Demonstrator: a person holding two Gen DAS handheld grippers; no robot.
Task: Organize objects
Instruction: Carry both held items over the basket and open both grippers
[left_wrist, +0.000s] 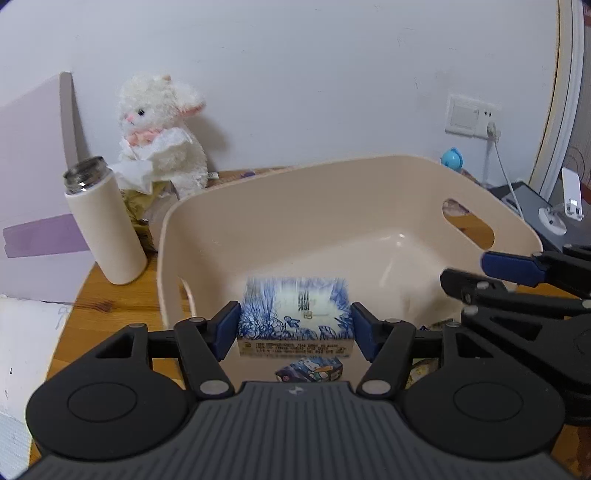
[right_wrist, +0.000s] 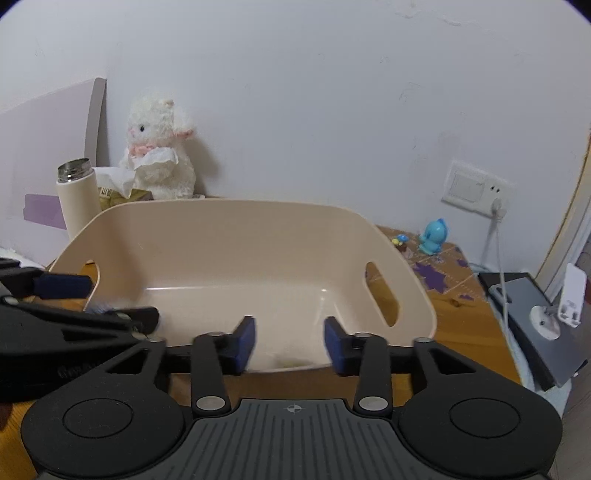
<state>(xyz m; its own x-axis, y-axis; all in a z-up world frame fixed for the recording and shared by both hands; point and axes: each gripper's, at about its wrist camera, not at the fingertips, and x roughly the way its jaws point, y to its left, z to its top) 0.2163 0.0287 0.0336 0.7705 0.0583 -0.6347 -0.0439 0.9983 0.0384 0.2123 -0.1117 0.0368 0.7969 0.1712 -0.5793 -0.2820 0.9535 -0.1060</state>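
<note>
My left gripper (left_wrist: 294, 328) is shut on a blue-and-white patterned box (left_wrist: 295, 314) and holds it over the near rim of a beige plastic basket (left_wrist: 280, 218). A small colourful box (left_wrist: 310, 370) shows just below it. My right gripper (right_wrist: 290, 343) is open and empty at the basket's near rim (right_wrist: 229, 243). The right gripper also shows at the right of the left wrist view (left_wrist: 491, 275). The left gripper shows at the left of the right wrist view (right_wrist: 74, 295).
A cream flask (left_wrist: 103, 225) with no lid, a white plush rabbit (left_wrist: 162, 129) and crumpled tissue stand behind the basket on the wooden table (left_wrist: 92, 299). A blue toy (right_wrist: 434, 236), a wall socket with cable (right_wrist: 476, 188) and a phone stand (right_wrist: 561, 310) are at the right.
</note>
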